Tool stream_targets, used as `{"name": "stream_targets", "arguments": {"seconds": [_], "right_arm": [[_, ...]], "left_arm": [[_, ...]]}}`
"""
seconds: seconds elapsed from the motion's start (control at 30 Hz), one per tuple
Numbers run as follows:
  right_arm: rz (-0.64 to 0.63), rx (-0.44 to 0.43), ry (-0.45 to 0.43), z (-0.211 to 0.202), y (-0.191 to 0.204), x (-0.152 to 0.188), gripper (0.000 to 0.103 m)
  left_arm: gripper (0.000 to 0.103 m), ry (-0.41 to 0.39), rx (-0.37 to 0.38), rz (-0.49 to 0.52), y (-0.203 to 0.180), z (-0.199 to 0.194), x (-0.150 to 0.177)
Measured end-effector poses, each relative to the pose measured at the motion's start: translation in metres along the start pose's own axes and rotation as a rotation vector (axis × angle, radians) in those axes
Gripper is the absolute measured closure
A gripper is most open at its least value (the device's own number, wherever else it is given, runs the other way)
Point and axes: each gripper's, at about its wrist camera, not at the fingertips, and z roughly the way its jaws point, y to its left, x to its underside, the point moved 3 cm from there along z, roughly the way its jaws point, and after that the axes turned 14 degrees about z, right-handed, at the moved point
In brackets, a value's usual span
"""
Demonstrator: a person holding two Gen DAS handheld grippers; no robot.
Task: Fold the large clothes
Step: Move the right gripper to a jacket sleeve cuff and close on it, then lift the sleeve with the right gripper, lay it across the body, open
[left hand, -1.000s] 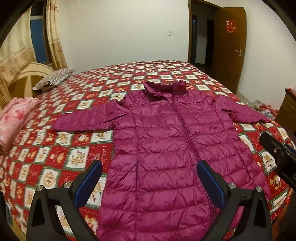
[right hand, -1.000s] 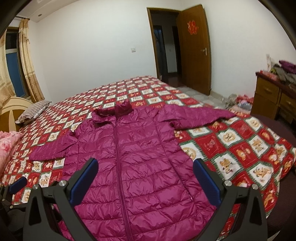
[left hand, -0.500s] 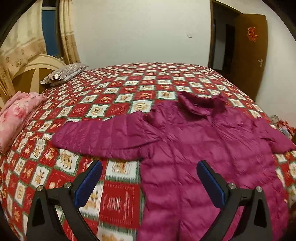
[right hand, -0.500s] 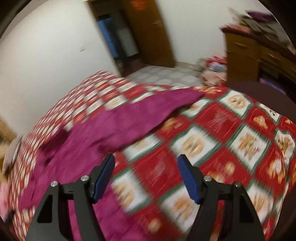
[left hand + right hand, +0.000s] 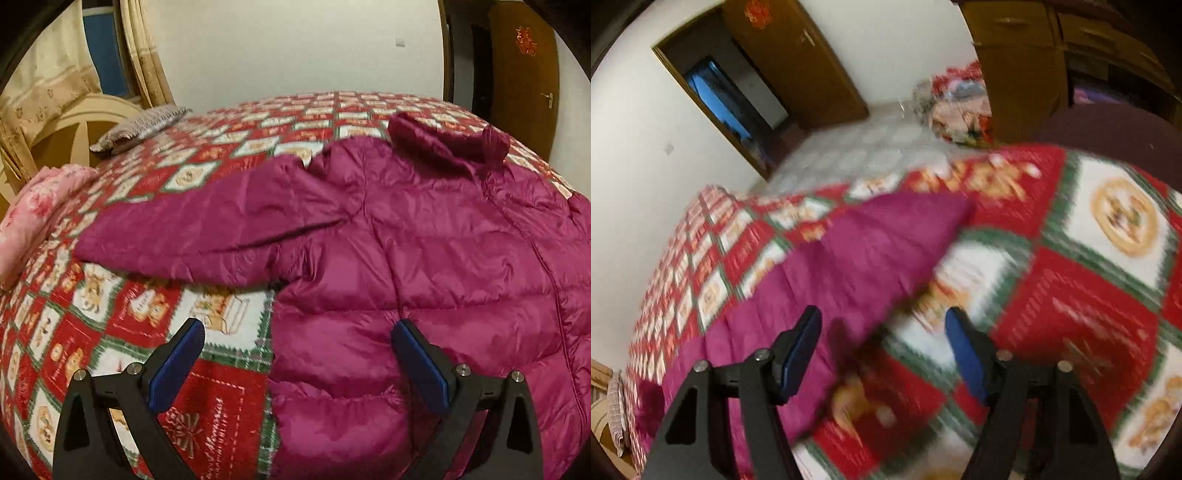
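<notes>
Patchwork bedspread (image 5: 122,325) carries magenta jacket (image 5: 424,258) spread flat for folding: left gripper (image 5: 297,363) gapes empty over its side seam, right gripper (image 5: 882,350) parted, empty, before one sleeve (image 5: 879,251).

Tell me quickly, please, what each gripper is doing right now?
Left gripper: open, empty, above the jacket.
Right gripper: open, empty, near the jacket's sleeve.

plain white walls (image 5: 295,48), brown wooden door (image 5: 798,62) open, beige curtains (image 5: 147,55) by the window (image 5: 105,55), wooden dresser (image 5: 1023,66), tiled floor (image 5: 864,147)
</notes>
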Motion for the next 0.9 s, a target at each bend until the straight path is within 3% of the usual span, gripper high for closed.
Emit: {"name": "stream_targets", "arguments": {"seconds": [0.1,0.17,0.2,0.23,0.27,0.37,0.57,0.77,0.9], "right_arm": [[-0.011,0.046,-0.010,0.010,0.002,-0.002,0.033],[-0.029,0.087,-0.048,0.012,0.000,-0.002,0.044],[-0.049,0.089,-0.043,0.014,0.000,-0.001,0.062],[-0.061,0.081,-0.023,0.019,0.000,-0.001,0.086],[-0.069,0.078,0.004,0.023,-0.001,0.001,0.087],[-0.117,0.084,-0.041,0.009,0.001,-0.001,0.090],[-0.305,-0.036,-0.179,-0.065,0.049,0.007,0.093],[-0.603,-0.213,-0.210,-0.143,0.123,0.082,0.093],[-0.744,-0.324,-0.148,-0.171,0.158,0.156,0.093]], "left_arm": [[0.001,0.006,0.028,-0.030,0.004,0.004,0.001],[0.001,0.018,0.051,-0.051,0.007,0.009,0.002],[0.001,0.024,0.058,-0.057,0.007,0.009,0.004],[0.001,0.032,0.069,-0.066,0.008,0.011,0.004],[0.001,0.035,0.074,-0.070,0.008,0.012,0.005],[0.001,0.044,0.094,-0.090,0.009,0.015,0.006],[0.001,0.044,0.092,-0.113,0.012,0.012,0.008],[0.001,-0.024,0.034,-0.054,0.015,-0.024,-0.001],[0.001,-0.056,0.079,-0.077,0.032,-0.051,-0.004]]}}
